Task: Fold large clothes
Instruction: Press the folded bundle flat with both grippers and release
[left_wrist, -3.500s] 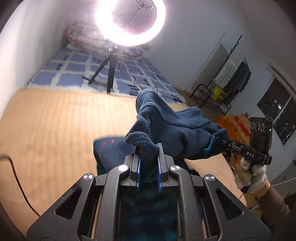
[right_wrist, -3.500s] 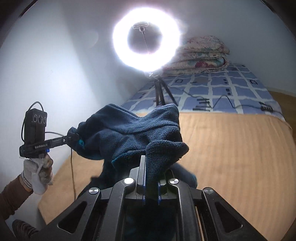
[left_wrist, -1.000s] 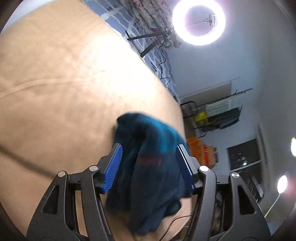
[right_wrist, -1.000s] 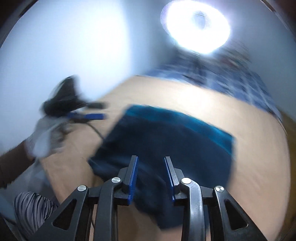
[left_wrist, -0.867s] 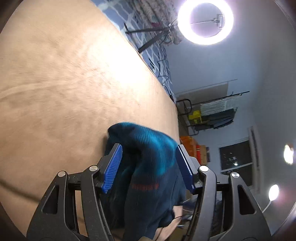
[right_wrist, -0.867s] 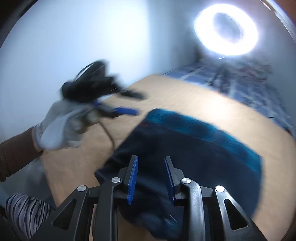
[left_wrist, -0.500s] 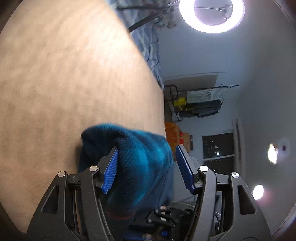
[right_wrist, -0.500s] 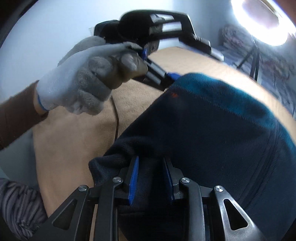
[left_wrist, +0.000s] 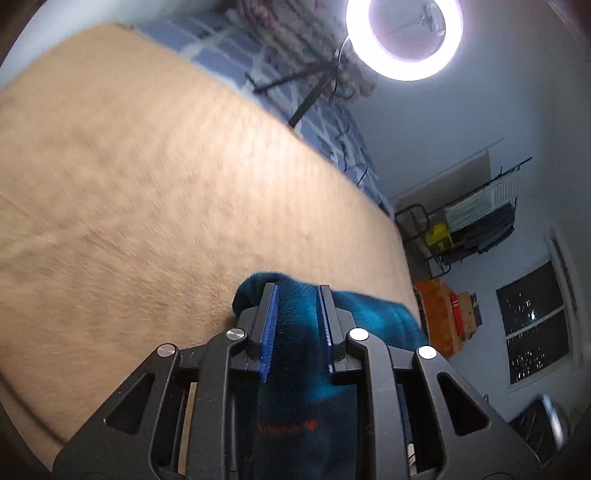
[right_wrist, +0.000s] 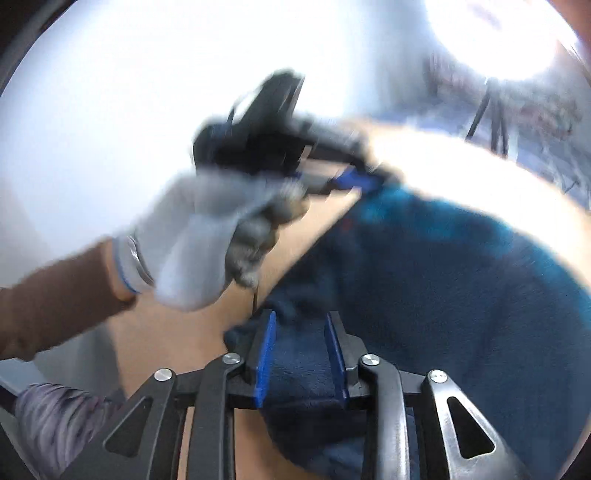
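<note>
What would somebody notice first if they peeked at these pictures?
Probably the glowing ring light up top, shining over the tan blanket. Next, the fuzzy dark-blue garment lying on that blanket, with the left gripper closing on one edge and a gloved hand holding it.

ring light (left_wrist: 404, 37) glare, motion blur, fisheye warping

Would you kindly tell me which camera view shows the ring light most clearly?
The left wrist view shows it best: the ring light appears as a full glowing circle, with its stand on the bed behind. In the right wrist view it is only an overexposed, blurred glare cut off at the upper right edge.
</note>
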